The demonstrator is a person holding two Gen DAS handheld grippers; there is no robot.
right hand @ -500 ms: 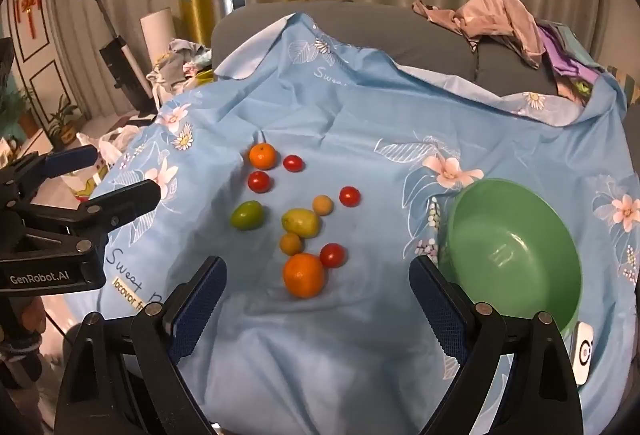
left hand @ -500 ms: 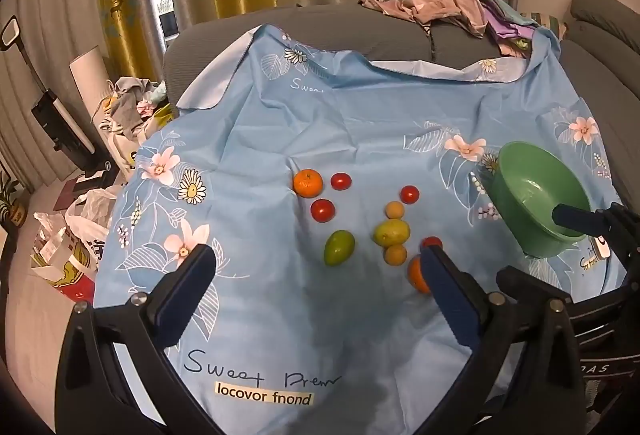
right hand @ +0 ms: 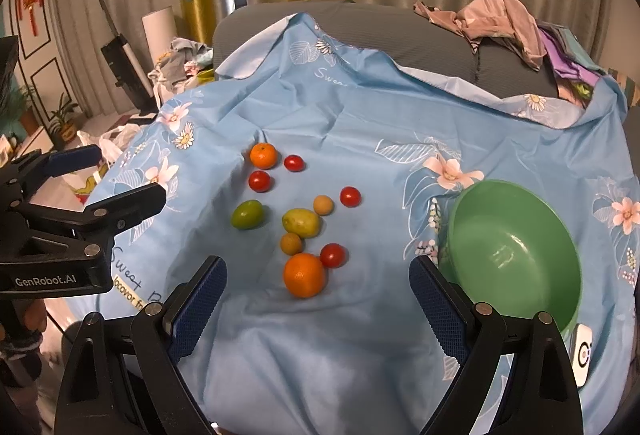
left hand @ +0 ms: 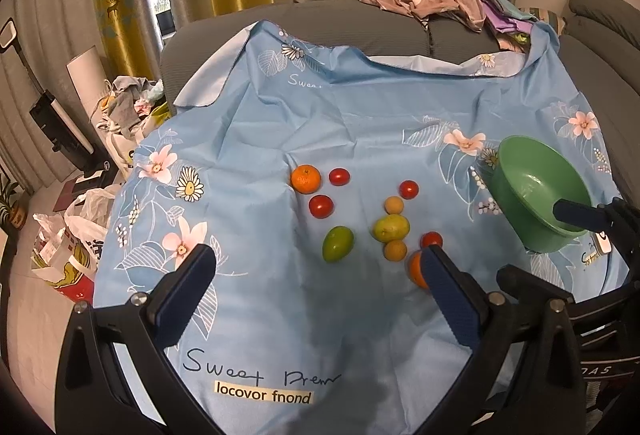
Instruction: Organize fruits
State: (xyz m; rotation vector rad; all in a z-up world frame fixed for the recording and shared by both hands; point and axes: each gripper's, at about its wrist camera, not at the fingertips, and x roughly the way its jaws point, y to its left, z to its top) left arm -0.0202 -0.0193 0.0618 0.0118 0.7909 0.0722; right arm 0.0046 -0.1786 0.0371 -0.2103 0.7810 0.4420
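Observation:
Several fruits lie on a light blue flowered cloth (right hand: 360, 123): a near orange (right hand: 304, 274), a far orange (right hand: 263, 155), a green fruit (right hand: 247, 214), a yellow-green fruit (right hand: 301, 222), several red tomatoes (right hand: 332, 255) and two small tan fruits (right hand: 291, 243). An empty green bowl (right hand: 516, 255) sits to their right. My right gripper (right hand: 316, 299) is open and empty, just short of the near orange. My left gripper (left hand: 316, 287) is open and empty, short of the green fruit (left hand: 338, 243). The bowl (left hand: 536, 191) is at the right in the left wrist view.
The cloth covers a grey sofa (right hand: 400, 31) with a heap of clothes (right hand: 504, 19) at the back right. A small white device (right hand: 582, 353) lies by the bowl. Bags (left hand: 76, 231) and a vacuum (left hand: 52, 115) stand on the floor to the left.
Both grippers have edged slightly forward toward the fruits. Nothing was grasped or moved.

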